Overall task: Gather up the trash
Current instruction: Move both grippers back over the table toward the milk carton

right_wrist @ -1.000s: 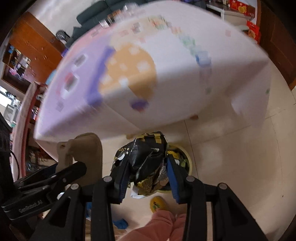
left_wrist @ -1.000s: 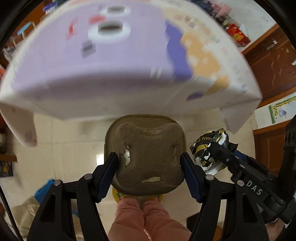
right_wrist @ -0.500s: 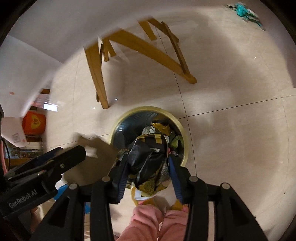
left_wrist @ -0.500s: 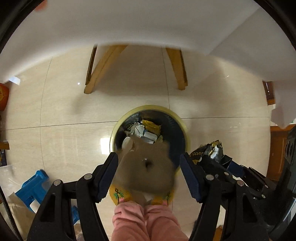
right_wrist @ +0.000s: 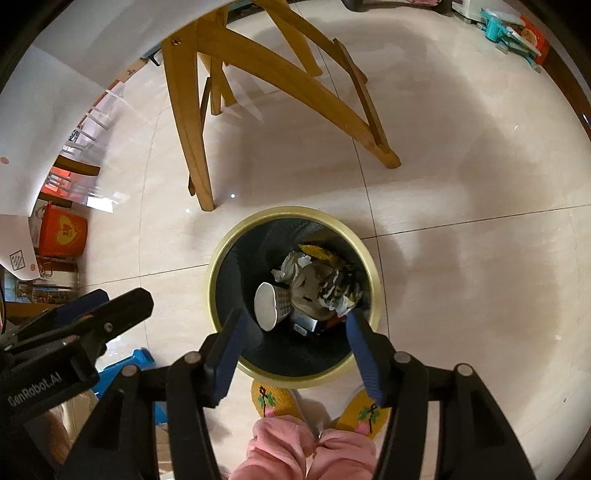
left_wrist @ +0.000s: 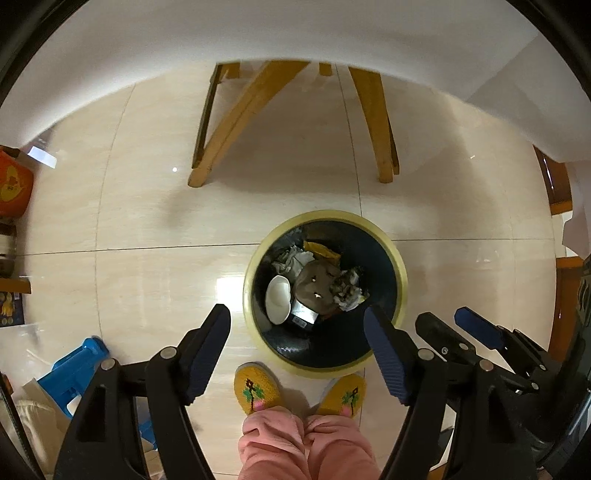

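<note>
Glossy cream floor tiles (left_wrist: 147, 206) ahead of the tool — wooden table legs (right_wrist: 192, 122) beyond, white tablecloth (left_wrist: 295, 33) overhanging.

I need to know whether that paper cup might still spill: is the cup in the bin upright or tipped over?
Tipped over. The paper cup lies on its side in the bin, with its open mouth facing sideways, against the brown cardboard tray.

Left hand-held gripper (left_wrist: 297, 325) and right hand-held gripper (right_wrist: 295, 326) point down, jaws just opened, empty
</note>
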